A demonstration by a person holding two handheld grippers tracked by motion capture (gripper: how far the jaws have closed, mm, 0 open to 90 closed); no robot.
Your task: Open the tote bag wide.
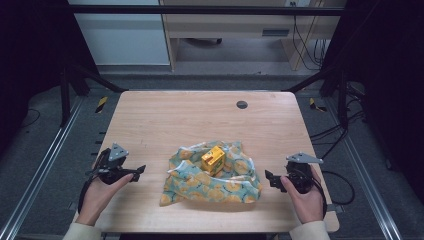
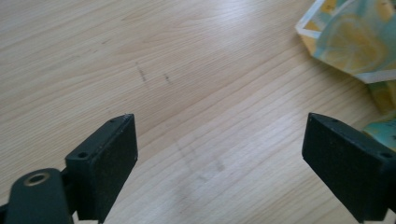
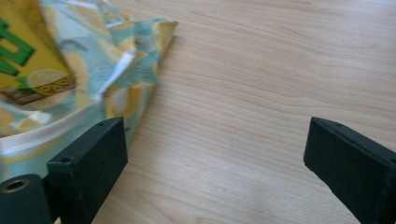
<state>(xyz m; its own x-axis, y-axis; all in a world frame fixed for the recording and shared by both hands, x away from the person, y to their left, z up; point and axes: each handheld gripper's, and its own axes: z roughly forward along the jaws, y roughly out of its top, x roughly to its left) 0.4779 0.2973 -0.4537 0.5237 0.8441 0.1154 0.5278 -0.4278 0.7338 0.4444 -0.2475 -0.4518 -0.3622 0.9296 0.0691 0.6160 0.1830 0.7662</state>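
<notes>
Wooden table [image 1: 160,120] is bearing a lemon-print cloth [image 1: 220,187] with a yellow carton [image 1: 213,159] lying on it; left gripper [image 1: 140,172] at nine o'clock and right gripper [image 1: 270,177] at three are both gaping wide, holding nothing.

— Where's the high view? 
— Above the table's [image 1: 150,120] six o'clock edge, facing twelve. 
— And the gripper views? 
— Low, close; both catch the lemon-print cloth [image 2: 348,39] [image 3: 119,60].
</notes>
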